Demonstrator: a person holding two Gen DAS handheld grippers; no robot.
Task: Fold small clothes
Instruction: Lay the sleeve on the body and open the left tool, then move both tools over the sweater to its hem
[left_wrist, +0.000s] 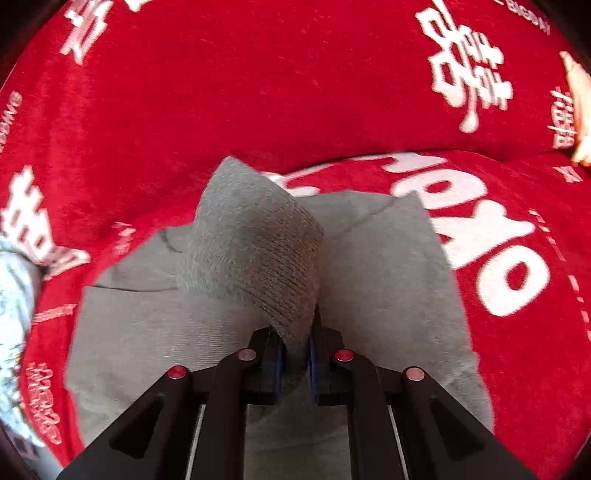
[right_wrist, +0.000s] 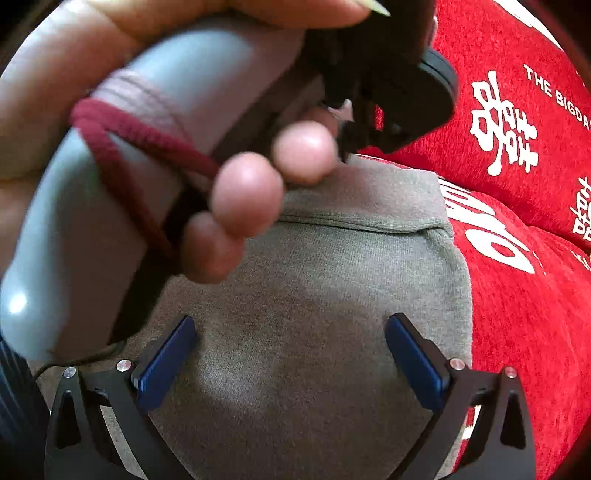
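A small grey knit garment (left_wrist: 388, 280) lies on a red cloth. My left gripper (left_wrist: 295, 354) is shut on a ribbed grey flap (left_wrist: 255, 251) of the garment, lifted and curling over the flat part. In the right wrist view the same grey garment (right_wrist: 332, 314) fills the middle, with a folded hem across it. My right gripper (right_wrist: 291, 354) is open just above the garment, with nothing between its blue pads (right_wrist: 170, 358). The person's left hand (right_wrist: 247, 192) and the grey handle of the left gripper (right_wrist: 110, 184) hang close over the garment at upper left.
The red cloth with white lettering (left_wrist: 258, 92) covers the whole surface and also shows in the right wrist view (right_wrist: 517, 258). A pale patterned fabric (left_wrist: 14, 295) sits at the far left edge. A hand (left_wrist: 580, 107) shows at the far right edge.
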